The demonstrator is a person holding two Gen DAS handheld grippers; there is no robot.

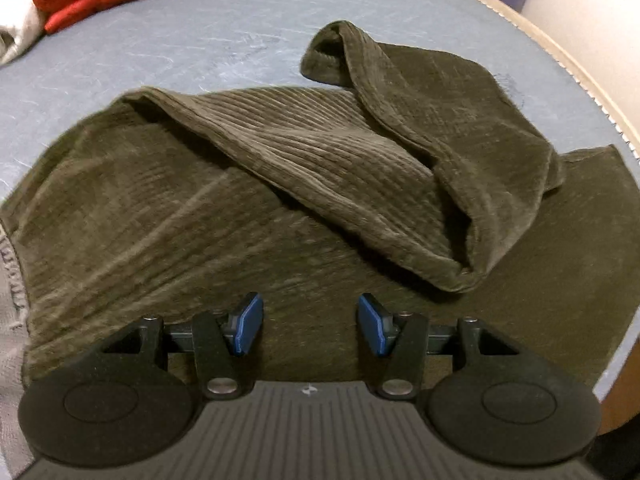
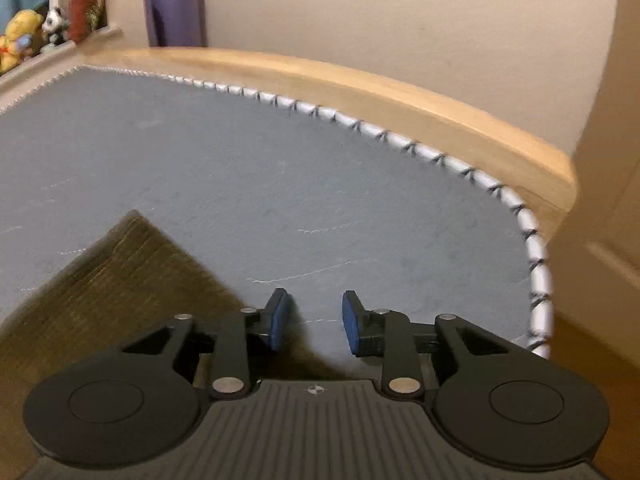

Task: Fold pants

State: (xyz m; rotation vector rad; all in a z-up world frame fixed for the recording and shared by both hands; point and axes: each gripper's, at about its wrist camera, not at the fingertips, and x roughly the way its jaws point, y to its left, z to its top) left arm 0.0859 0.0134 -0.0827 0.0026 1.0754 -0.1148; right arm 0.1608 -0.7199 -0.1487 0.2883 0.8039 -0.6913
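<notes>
Both my left gripper point(image 1: 310, 324) and right gripper point(image 2: 314, 322) stand open, empty; the olive ribbed corduroy pants point(image 1: 256, 184) look soft, limp, best pinched at a hem edge.

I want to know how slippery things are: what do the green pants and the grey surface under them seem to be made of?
The pants: probably corduroy, matte olive, judging by the fine parallel ribs. The surface: likely a soft grey-blue mat or felt, dull, with pale scuff lines and a stitched white edge.

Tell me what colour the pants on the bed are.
Dark olive green, ribbed corduroy pants. Shows best in the left wrist view.
</notes>
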